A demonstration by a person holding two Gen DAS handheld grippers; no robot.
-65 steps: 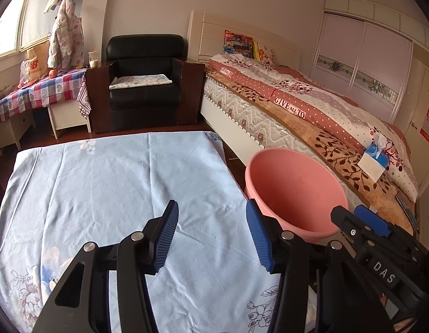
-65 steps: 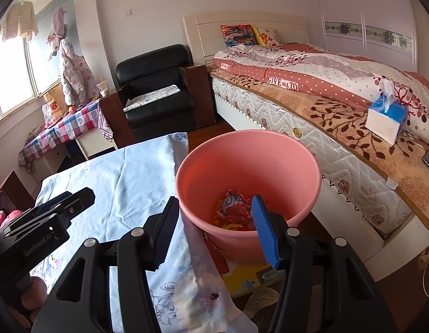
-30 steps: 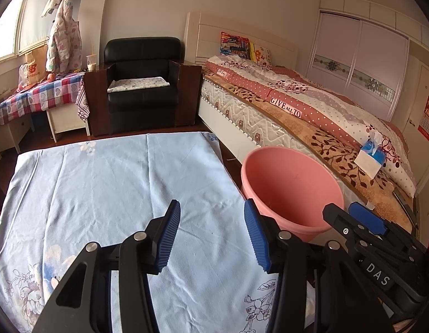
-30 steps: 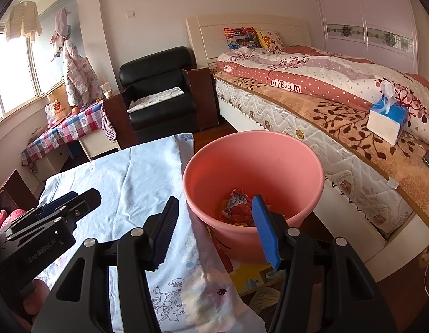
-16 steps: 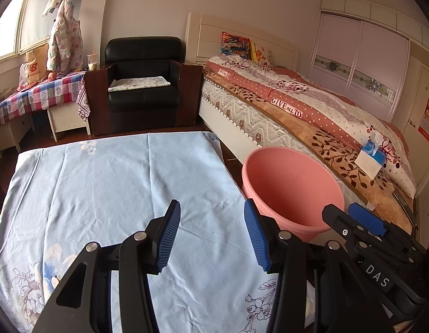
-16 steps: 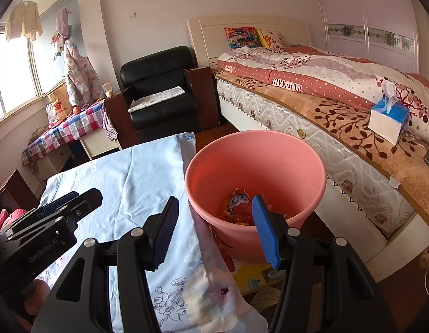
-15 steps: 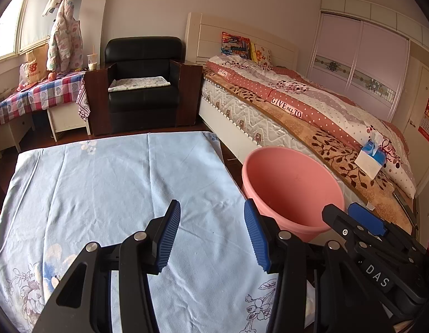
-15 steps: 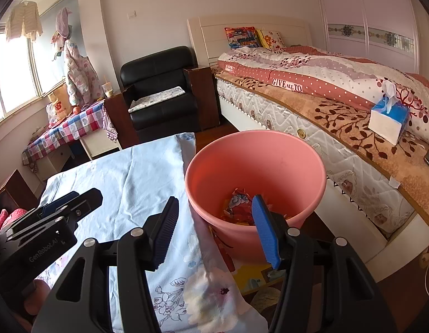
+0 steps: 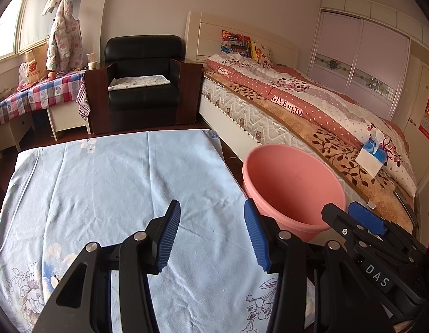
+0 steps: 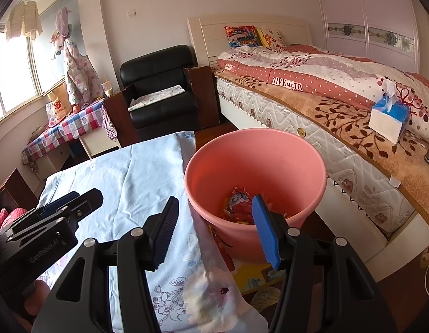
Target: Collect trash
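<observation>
Left gripper (image 9: 211, 233), right gripper (image 10: 214, 229): black frames, ribbed blue pads, silver screws, white lettering.

Left gripper (image 9: 211, 231): jaws parted, blue ribbed pads facing each other, nothing between them; it points forward and downward. Right gripper (image 10: 214, 229): jaws likewise parted and empty, also tilted downward. The two grippers are held side by side, near each other, each visible at the edge of the other's view. Part of a hand (image 10: 34, 295) shows beneath the left gripper's body.
</observation>
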